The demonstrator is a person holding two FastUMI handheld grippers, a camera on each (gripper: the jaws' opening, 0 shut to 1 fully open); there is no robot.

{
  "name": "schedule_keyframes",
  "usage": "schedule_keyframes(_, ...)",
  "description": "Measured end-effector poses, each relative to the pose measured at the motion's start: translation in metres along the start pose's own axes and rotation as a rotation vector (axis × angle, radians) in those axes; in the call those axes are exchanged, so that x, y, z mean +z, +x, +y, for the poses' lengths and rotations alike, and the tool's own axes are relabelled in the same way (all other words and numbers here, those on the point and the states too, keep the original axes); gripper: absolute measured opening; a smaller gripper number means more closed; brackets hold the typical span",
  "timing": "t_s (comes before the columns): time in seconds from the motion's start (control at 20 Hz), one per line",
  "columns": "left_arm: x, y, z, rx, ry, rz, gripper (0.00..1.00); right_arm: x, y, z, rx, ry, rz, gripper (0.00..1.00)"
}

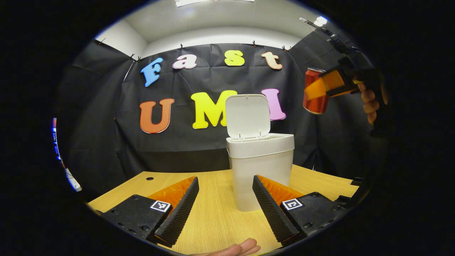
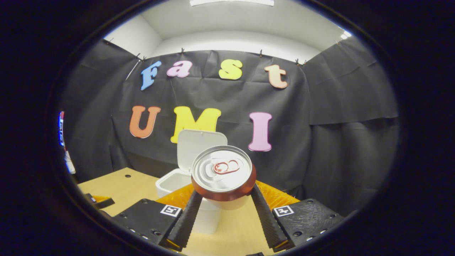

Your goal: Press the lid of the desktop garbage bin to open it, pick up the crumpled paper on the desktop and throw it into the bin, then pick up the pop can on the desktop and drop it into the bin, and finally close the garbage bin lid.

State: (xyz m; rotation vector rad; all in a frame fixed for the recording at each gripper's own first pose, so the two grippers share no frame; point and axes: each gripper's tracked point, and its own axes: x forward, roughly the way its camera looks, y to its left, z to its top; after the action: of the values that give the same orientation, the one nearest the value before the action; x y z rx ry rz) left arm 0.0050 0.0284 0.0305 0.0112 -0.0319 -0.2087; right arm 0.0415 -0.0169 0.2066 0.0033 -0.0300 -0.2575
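— Right gripper (image 2: 224, 202)?
— Clamping both fingers on the smooth red can (image 2: 223, 174), holding it raised above and just right of the open white plastic bin (image 1: 260, 167).
— Left gripper (image 1: 224, 209)?
— Hovering low over the wooden table (image 1: 213, 220), fingers spread wide, gripping nothing, facing the bin with its lid (image 1: 247, 115) standing upright.

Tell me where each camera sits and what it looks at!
Left gripper view: rides the left gripper, low over the table, facing the bin; own open fingers and a fingertip show.
Right gripper view: rides the right gripper, held high, looking over the can it grips.
Both share the bin, its open lid and the can.
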Motion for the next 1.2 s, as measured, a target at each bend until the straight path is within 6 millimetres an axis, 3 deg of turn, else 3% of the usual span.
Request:
schedule_keyframes(0.2,-0.001,-0.002,0.014,0.034,-0.008,0.009,0.98,0.049,0.031,0.031,0.078,0.003,-0.049,0.80)
schedule_keyframes(0.45,-0.001,-0.002,0.016,0.028,-0.017,-0.003,0.98,0.060,0.088,0.056,0.069,-0.021,-0.004,0.78)
schedule_keyframes(0.65,0.003,-0.002,0.016,0.033,-0.009,-0.019,0.98,0.047,0.133,0.076,0.080,-0.008,0.045,0.80)
schedule_keyframes(0.85,0.001,-0.003,0.022,0.040,-0.014,-0.030,0.98,0.037,0.164,0.078,0.065,0.002,0.065,0.79)
schedule_keyframes(1.2,-0.012,0.008,0.025,0.052,-0.027,0.014,0.98,-0.024,0.198,0.078,0.072,0.047,0.202,0.79)
